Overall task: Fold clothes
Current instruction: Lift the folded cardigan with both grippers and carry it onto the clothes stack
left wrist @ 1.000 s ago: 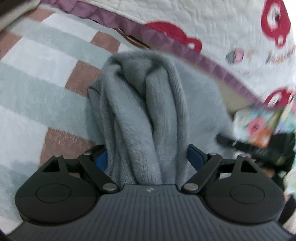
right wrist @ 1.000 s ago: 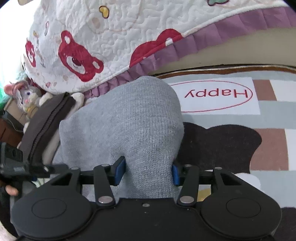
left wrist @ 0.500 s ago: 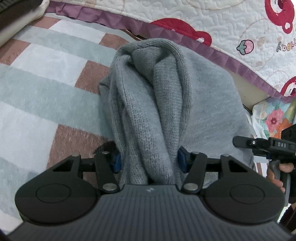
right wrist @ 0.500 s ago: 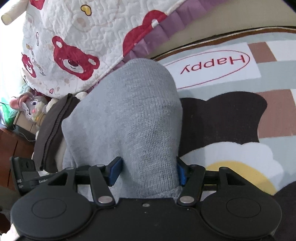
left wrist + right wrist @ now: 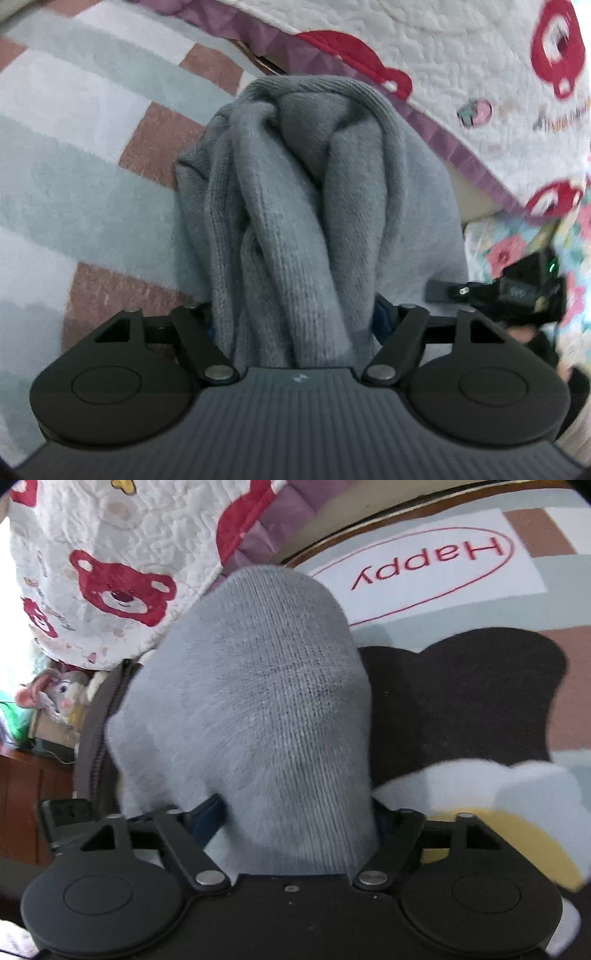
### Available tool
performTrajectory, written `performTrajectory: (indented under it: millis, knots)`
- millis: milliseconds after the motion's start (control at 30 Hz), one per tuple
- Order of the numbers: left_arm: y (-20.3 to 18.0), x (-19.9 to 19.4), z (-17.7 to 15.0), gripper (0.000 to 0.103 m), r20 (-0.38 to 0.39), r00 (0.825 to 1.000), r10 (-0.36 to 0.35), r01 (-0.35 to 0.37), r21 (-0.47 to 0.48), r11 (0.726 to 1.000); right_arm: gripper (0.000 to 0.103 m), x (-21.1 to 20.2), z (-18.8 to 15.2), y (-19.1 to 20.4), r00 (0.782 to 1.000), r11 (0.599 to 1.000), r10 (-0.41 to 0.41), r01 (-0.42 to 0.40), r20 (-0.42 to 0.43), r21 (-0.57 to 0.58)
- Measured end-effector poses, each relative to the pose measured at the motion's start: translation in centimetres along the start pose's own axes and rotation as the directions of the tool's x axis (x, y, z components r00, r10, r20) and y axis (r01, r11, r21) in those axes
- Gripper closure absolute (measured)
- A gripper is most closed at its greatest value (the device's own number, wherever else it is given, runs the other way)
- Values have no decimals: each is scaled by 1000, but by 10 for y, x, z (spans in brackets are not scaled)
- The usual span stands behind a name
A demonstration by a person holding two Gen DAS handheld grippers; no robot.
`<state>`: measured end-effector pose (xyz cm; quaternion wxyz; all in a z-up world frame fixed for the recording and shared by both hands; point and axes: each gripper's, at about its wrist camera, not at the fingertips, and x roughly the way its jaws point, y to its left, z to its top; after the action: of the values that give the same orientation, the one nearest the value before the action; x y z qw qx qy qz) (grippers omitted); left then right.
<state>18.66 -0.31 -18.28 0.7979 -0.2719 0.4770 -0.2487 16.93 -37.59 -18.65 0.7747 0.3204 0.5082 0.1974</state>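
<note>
A bunched grey sweater (image 5: 295, 221) fills the space ahead of the left gripper (image 5: 295, 325) and sits between its opening fingers, blocking any forward path. To the left, the striped rug (image 5: 74, 184) lies open. At the far right, a bed's quilted cover (image 5: 461, 74) with a purple frill overhangs the floor. The right gripper (image 5: 295, 819) (its jaws also opening around the knit) has a clear rug to its right, while a dark zipped garment (image 5: 99, 731) and a plush toy (image 5: 59, 694) crowd its left.
</note>
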Motion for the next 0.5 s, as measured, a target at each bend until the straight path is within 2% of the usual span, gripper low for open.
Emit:
performTrajectory:
  millis: [67, 100, 167, 200, 267, 400, 500]
  knots:
    - [-7, 2, 2, 48, -2, 999, 36, -36, 58, 998, 26, 3, -2, 10, 999, 999, -9, 11, 51, -41]
    - [-14, 1, 0, 52, 10, 998, 55, -56, 102, 993, 33, 4, -3, 16, 997, 997, -22, 26, 68, -68]
    - [-31, -1, -4, 58, 43, 995, 92, -99, 194, 976, 42, -5, -8, 28, 994, 990, -33, 47, 103, -132]
    - [-42, -2, -8, 60, 70, 991, 113, -128, 266, 955, 45, -9, -9, 33, 993, 988, -33, 50, 114, -145]
    - [-55, -6, -14, 61, 103, 987, 123, -150, 317, 937, 47, -16, -10, 47, 989, 977, -42, 70, 145, -200]
    - [-60, -23, -17, 61, 151, 982, 109, -150, 297, 943, 48, -32, -7, 78, 980, 943, -15, 80, 198, -323]
    - [-68, -45, -19, 61, 219, 970, 108, -170, 292, 941, 48, -44, -8, 105, 973, 905, 5, 93, 229, -415]
